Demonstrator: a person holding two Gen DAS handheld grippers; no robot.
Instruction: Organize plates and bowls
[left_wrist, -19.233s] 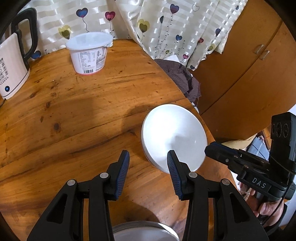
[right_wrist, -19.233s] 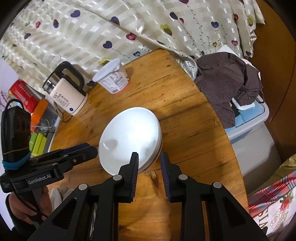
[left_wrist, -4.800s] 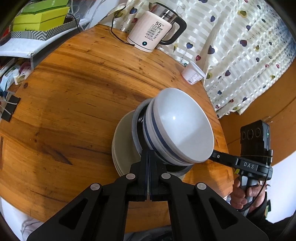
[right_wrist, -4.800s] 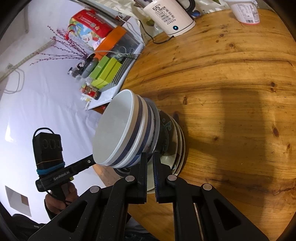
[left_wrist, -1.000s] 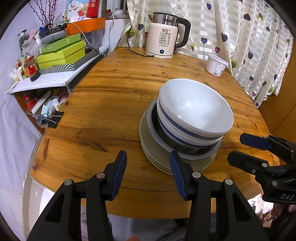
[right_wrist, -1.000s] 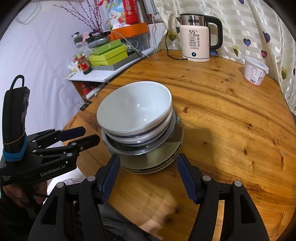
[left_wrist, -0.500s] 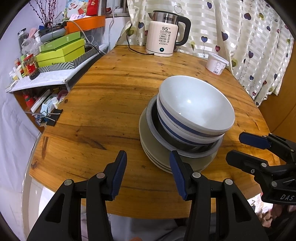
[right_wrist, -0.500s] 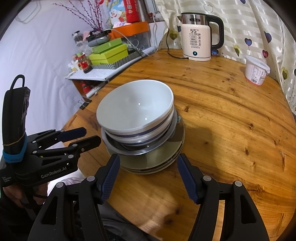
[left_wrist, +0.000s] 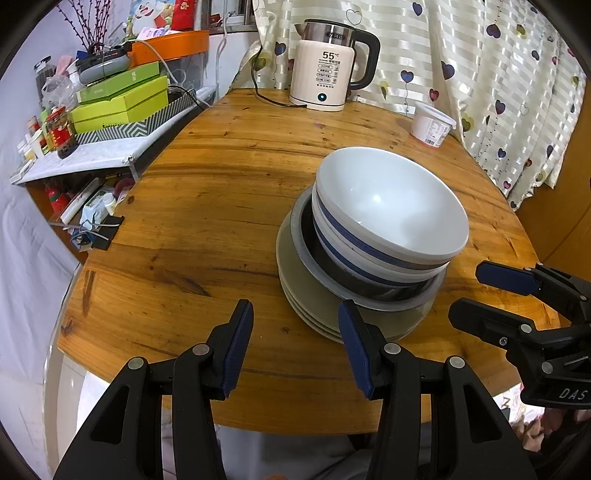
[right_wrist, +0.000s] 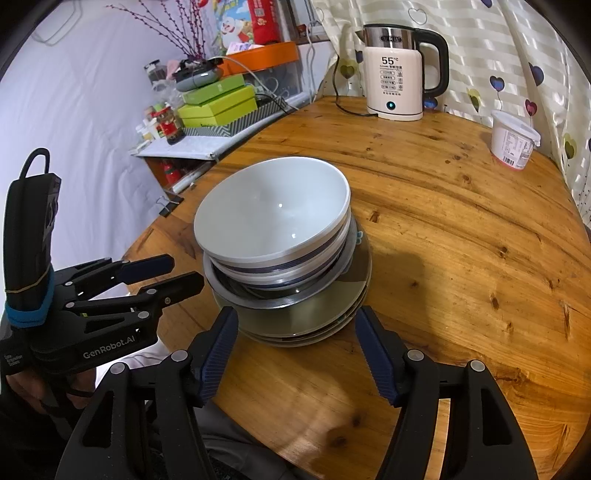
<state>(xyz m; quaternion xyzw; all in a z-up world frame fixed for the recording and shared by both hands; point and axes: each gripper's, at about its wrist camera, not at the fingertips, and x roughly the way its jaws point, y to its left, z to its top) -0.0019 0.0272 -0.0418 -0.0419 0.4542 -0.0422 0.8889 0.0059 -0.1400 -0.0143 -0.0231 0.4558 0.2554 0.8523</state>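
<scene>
The left gripper (left_wrist: 295, 343) has its blue-padded fingers (left_wrist: 238, 347) spread well apart with nothing between them, poised over the near edge of the table (left_wrist: 207, 206) just short of the stack. The right gripper (right_wrist: 293, 354) likewise has its fingers (right_wrist: 216, 349) parted wide and grips nothing; they stand on either side of the near rim of the stack without touching it. The stack sits toward the near side of the round wooden table. At its bottom lie several shallow greyish-green plates (left_wrist: 314, 295), their rims showing as thin layers one above another. On them rests a wide metal dish (left_wrist: 373, 291) with a dull silver rim and dark inside. Nested in that are bowls (left_wrist: 388, 206): the top one is plain glossy white inside, with small light spots on its glaze, and below its rim show the white sides and dark blue bands of the bowls beneath. The bowls lean slightly rather than sitting level. Farther back on the table stand a cream electric kettle (left_wrist: 327, 72) with a black handle and a white plastic tub (left_wrist: 430, 123), both well apart from the stack, before a heart-patterned curtain (left_wrist: 498, 74).
</scene>
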